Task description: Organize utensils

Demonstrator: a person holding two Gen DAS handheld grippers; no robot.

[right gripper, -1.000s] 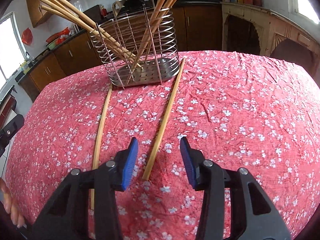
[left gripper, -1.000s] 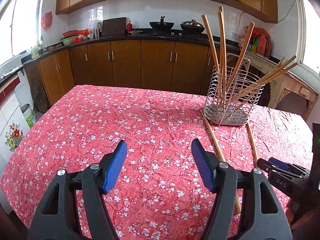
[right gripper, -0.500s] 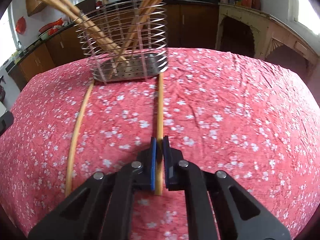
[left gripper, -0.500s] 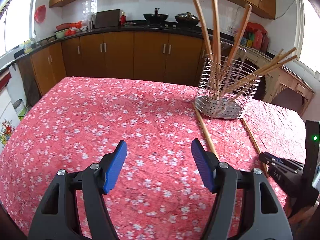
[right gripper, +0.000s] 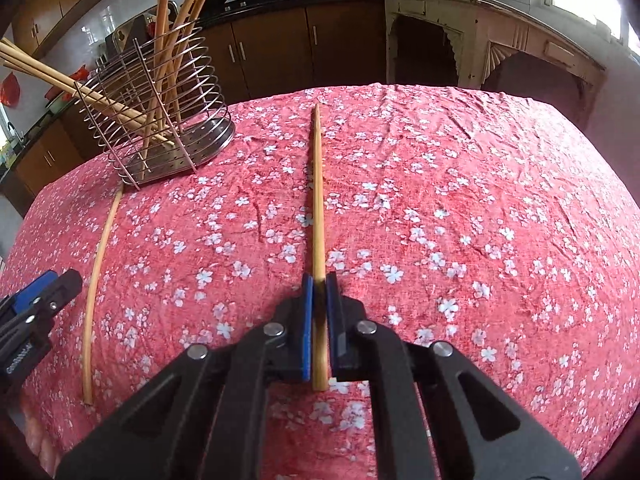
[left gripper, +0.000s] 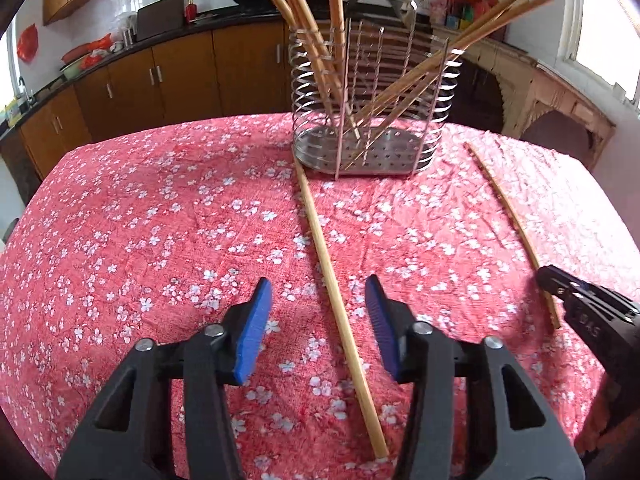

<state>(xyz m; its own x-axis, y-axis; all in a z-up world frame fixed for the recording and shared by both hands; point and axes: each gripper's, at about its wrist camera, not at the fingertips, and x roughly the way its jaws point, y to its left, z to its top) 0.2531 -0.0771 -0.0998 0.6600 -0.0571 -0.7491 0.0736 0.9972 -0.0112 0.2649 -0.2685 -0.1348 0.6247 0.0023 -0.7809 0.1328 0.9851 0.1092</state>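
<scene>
Left claw (left gripper: 318, 330): jaws spread wide, now brought in to straddle the left chopstick (left gripper: 334, 292), which lies flat on the tablecloth (left gripper: 140, 220) and touches neither pad; a second ago it hung over bare cloth.
Rack (left gripper: 372, 120): wire holder at the far side of the table, several chopsticks leaning inside it, the left chopstick's far tip at its base.
Right claw (right gripper: 319, 286): closed within the last second on the near end of the right chopstick (right gripper: 317, 200), the rest pointing away over the cloth.
Outlook: one stick secured, likely bound for the rack; the other awaits a pinch.
</scene>
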